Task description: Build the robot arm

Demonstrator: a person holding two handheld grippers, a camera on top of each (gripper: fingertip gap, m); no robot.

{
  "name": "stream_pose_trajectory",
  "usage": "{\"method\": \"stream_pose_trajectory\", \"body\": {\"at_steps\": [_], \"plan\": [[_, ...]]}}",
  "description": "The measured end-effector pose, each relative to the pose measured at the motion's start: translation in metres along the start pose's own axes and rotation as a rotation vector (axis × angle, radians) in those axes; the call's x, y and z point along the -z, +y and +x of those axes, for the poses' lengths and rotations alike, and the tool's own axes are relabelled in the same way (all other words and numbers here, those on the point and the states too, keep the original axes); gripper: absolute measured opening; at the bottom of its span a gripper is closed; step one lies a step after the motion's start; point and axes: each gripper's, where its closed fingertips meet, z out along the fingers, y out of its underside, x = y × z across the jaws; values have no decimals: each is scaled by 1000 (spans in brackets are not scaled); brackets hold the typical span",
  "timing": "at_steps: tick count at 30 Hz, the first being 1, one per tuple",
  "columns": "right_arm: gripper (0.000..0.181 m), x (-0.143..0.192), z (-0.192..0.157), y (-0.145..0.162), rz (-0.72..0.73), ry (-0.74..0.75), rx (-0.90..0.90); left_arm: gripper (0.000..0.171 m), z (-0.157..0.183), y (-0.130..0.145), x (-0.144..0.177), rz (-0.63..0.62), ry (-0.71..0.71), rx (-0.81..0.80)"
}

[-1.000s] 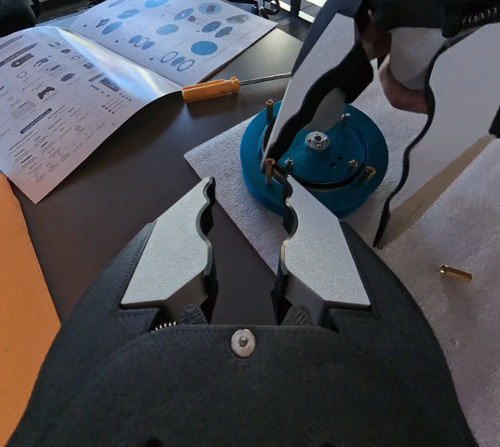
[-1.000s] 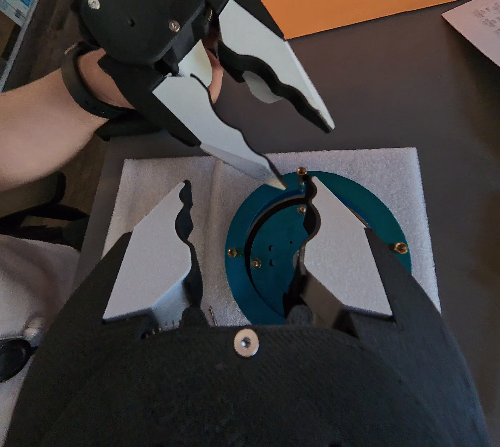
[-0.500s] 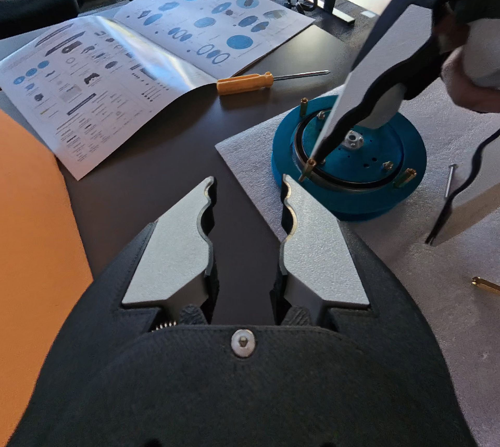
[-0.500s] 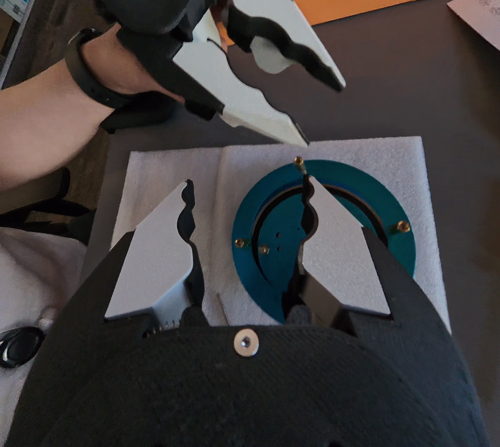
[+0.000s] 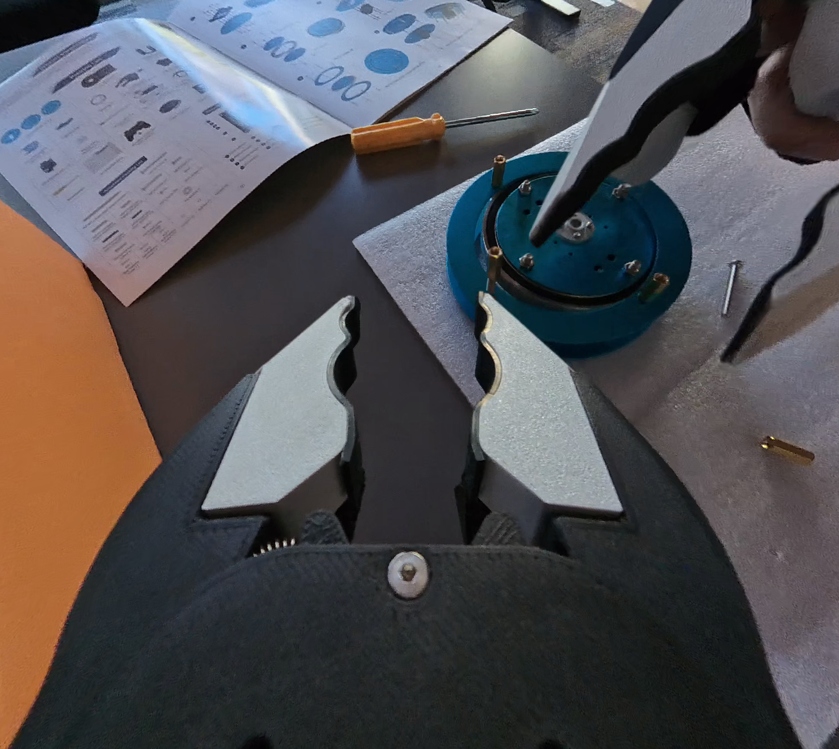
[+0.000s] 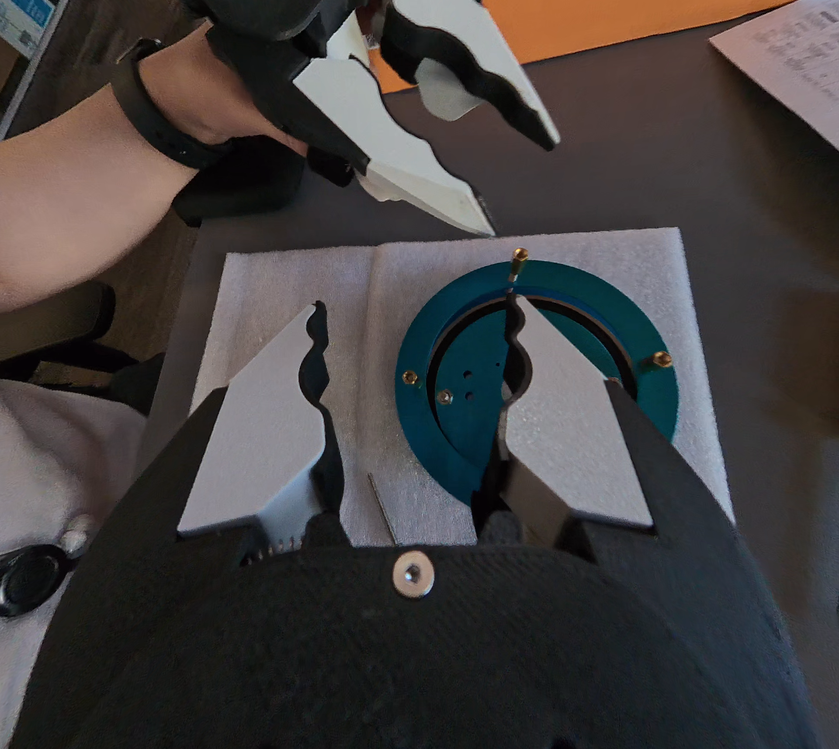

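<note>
Two hand-held grippers hang over a dark desk (image 5: 254,273), both spread and holding nothing. The left hand-held gripper (image 5: 415,309) hovers above bare desk just off the foam sheet's (image 6: 295,278) near corner. The right hand-held gripper (image 6: 417,305) straddles the blue disc (image 5: 458,255) on that sheet, one finger over its recessed centre. Three brass posts (image 6: 517,262) stand on the rim. A loose post (image 5: 787,456) and a nail (image 5: 729,287) lie on the foam. Beyond, a screwdriver (image 5: 395,133) lies beside an open booklet (image 5: 181,92).
</note>
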Motion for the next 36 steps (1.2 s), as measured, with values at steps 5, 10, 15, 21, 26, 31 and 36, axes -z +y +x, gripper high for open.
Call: {"method": "stream_pose_trajectory", "body": {"at_steps": [5,10,15,21,26,31,36], "plan": [[81,-10,13,-11,3,-15,-9,53,18,-6,-5,14,68,7],[81,-14,3,-1,-44,-58,-23,56,9,5,-18,-70,4,-4],[79,-3,6,-1,4,-25,-24,55,15,3,-1,-21,67,57],[82,-24,8,-6,-34,-100,-38,53,13,-9,-13,-16,53,41],[81,-8,1,5,-23,-59,-32,53,7,2,-7,-38,22,47],[81,-8,11,-8,-2,-26,-7,52,10,1,-2,-33,27,24],[81,-21,8,-4,-67,-73,-15,54,10,-9,-14,-24,23,9]]}}
